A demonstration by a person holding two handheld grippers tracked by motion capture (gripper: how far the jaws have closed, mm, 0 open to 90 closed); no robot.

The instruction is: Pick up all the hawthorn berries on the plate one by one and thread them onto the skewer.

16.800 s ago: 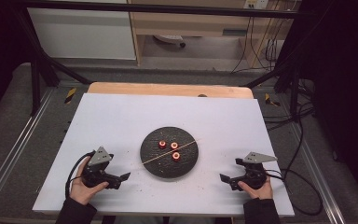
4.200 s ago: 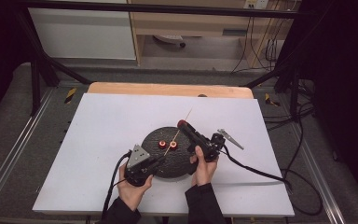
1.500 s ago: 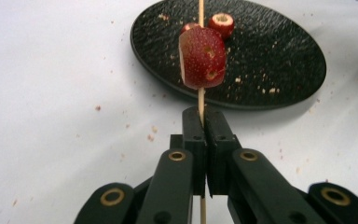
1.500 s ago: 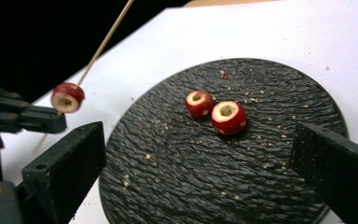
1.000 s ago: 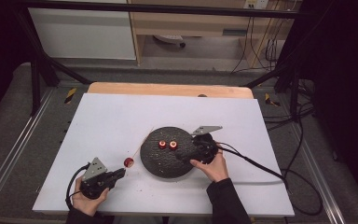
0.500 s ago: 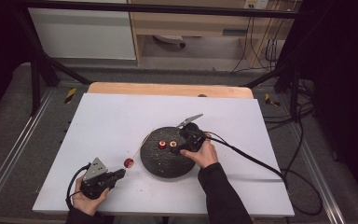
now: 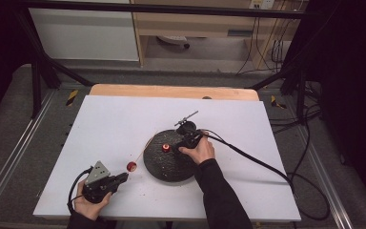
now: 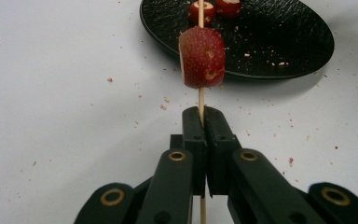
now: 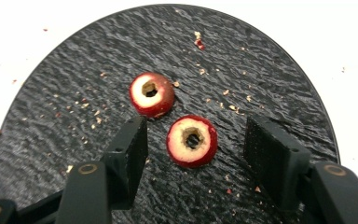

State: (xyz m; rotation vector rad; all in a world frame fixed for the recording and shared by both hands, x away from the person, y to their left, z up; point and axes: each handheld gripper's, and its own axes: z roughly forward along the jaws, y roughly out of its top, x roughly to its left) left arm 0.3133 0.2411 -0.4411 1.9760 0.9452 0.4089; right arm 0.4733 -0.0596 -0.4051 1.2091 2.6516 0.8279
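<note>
Right claw (image 9: 193,154): over black plate (image 9: 279,84), has just been closing round nearer fruit slice (image 9: 191,141), not touching | Left claw (image 8: 204,135): beside plate, clamps skewer (image 8: 201,100) bearing one slice (image 8: 202,57) | Judgement: second slice's pickup imminent.

In the high view the right gripper (image 7: 180,146) and the person's hand cover one of the red fruit pieces on the black plate (image 7: 164,167), and the thin skewer (image 7: 143,149) is barely traceable. In the left gripper view the skewer's near end is cut off by the bottom edge.
</note>
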